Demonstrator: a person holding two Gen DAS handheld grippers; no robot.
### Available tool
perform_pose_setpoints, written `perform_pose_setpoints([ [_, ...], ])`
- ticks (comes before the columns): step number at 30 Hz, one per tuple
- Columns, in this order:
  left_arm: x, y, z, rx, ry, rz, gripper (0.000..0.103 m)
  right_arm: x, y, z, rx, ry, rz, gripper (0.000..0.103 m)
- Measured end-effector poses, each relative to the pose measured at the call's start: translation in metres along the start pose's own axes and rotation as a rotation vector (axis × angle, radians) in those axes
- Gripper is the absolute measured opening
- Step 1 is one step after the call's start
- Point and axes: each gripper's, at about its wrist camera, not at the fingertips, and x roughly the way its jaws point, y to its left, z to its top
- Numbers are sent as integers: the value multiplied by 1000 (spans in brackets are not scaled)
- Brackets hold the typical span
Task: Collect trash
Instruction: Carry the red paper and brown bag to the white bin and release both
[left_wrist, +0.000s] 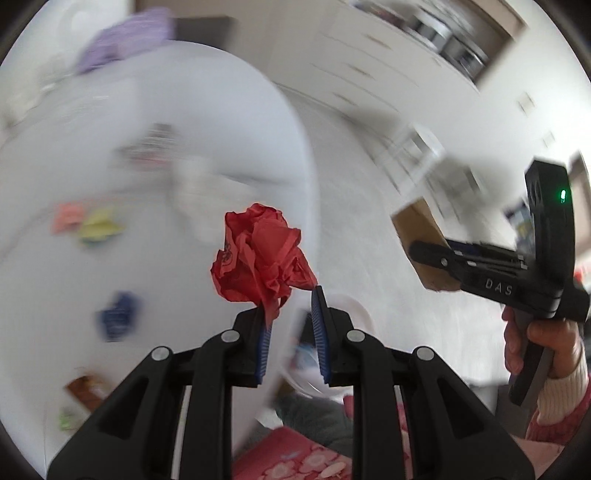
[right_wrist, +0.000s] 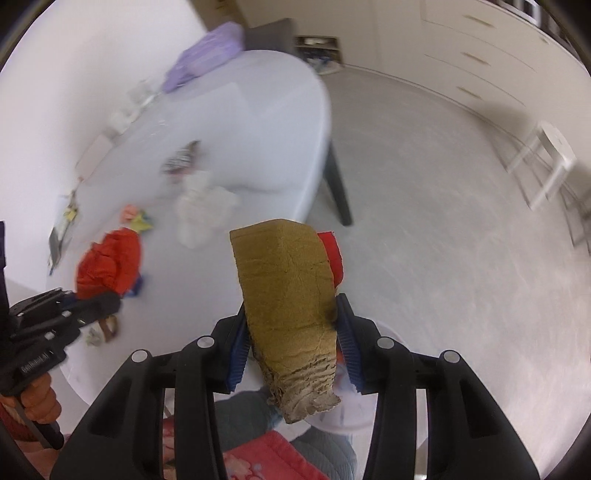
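My left gripper (left_wrist: 291, 306) is shut on the tail of a crumpled red paper ball (left_wrist: 262, 254), held up over the edge of the white table (left_wrist: 147, 110). My right gripper (right_wrist: 291, 306) is shut on a torn piece of brown cardboard (right_wrist: 288, 295) with a red patch (right_wrist: 332, 254) behind its far end. The left wrist view shows that cardboard (left_wrist: 417, 225) at the right, out over the floor. In the right wrist view the left gripper (right_wrist: 110, 301) and its red paper ball (right_wrist: 109, 264) are at the left. A white round container (left_wrist: 364, 314) lies below both grippers, mostly hidden.
Scraps lie on the table: a blue wrapper (left_wrist: 118, 317), a yellow piece (left_wrist: 98, 227), a pink piece (left_wrist: 66, 216), white crumpled paper (right_wrist: 203, 210). Purple cloth (right_wrist: 207, 55) sits at the far end. A dark table leg (right_wrist: 338, 184) and a white stool (right_wrist: 546, 158) stand on grey floor.
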Motion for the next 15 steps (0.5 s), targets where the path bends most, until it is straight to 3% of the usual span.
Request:
perform_pose_setpoints([
  [6,62,-80,-6,125,168,-82,21,-10,-48,-29,47,20,-10,44],
  [12,92,-126,-17,190,257,-83,22,-18,-83,-43,61,34,1,44],
  [15,97,-137,-20,204,262,-54,42,-21,-92,-49,61,39,9,45],
])
